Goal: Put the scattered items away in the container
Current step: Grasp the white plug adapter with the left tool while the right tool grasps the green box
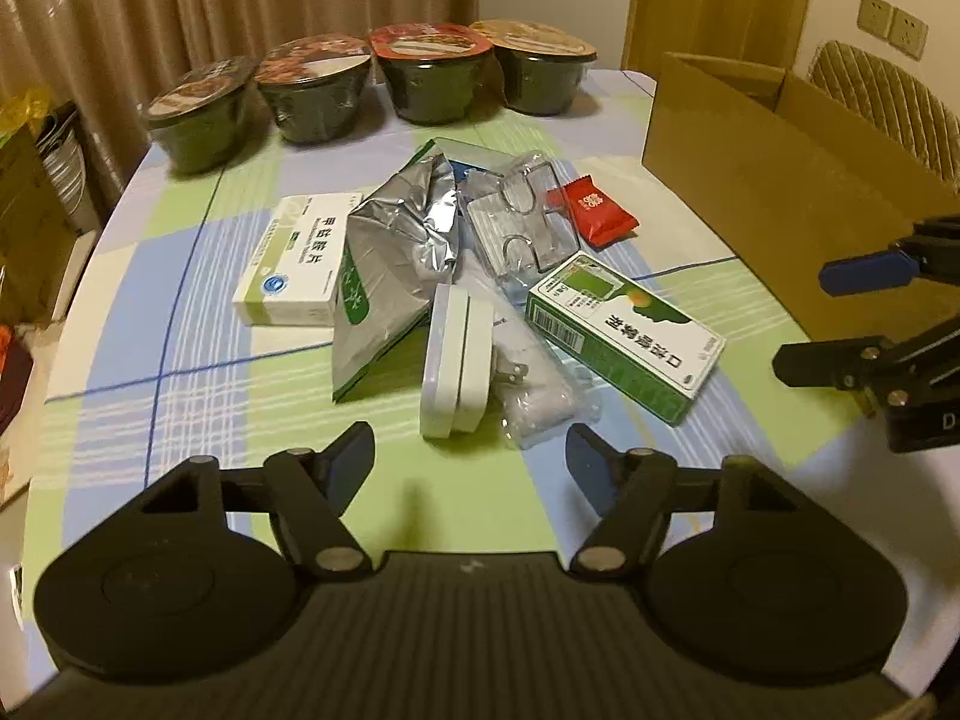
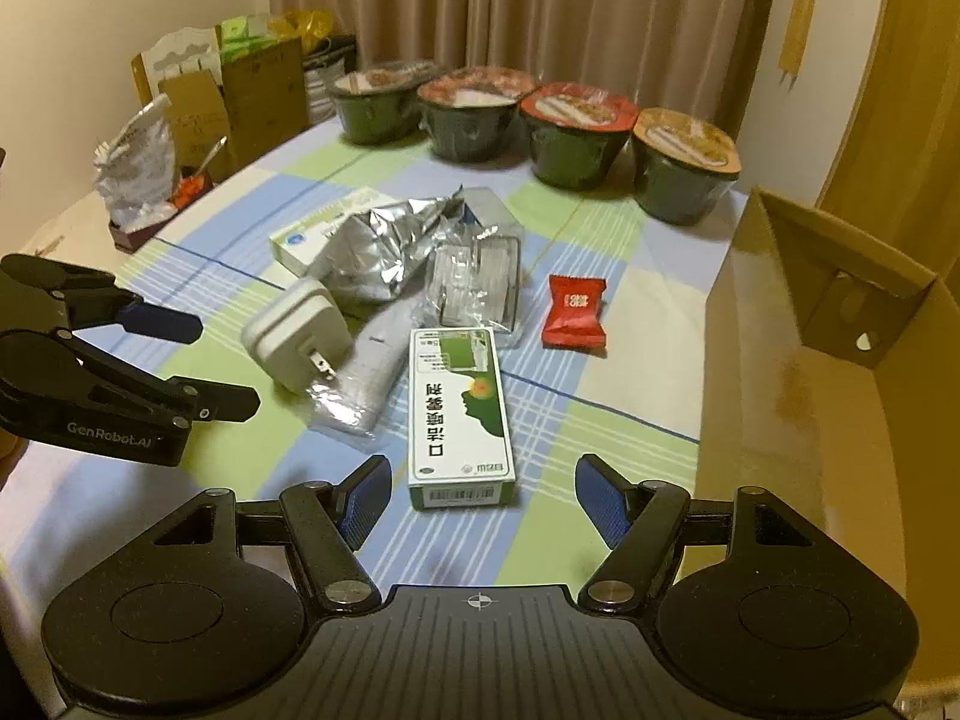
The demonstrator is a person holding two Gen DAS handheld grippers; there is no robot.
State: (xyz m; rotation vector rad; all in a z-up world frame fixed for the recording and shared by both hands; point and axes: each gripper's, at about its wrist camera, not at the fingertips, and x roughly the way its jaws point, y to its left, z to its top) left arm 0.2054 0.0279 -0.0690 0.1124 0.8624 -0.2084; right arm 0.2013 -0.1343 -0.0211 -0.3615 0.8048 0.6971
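Two claws hover over the counter (image 1: pixel 180 396), both with fingers apart and holding nothing: the left claw (image 1: pixel 470 459) and the right claw (image 2: pixel 483 501). The scattered pile lies at twelve o'clock from each: green box (image 2: pixel 459 420), charger (image 2: pixel 297 339), foil bag (image 1: pixel 384 276), white box (image 1: pixel 297 261), red sweet (image 2: pixel 575 312). The carton (image 2: pixel 798 396) stands at two o'clock, open. Four bowls (image 1: pixel 432 81) line the far edge.

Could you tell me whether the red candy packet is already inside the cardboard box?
No, the red candy packet lies on the tablecloth beside the cardboard box.
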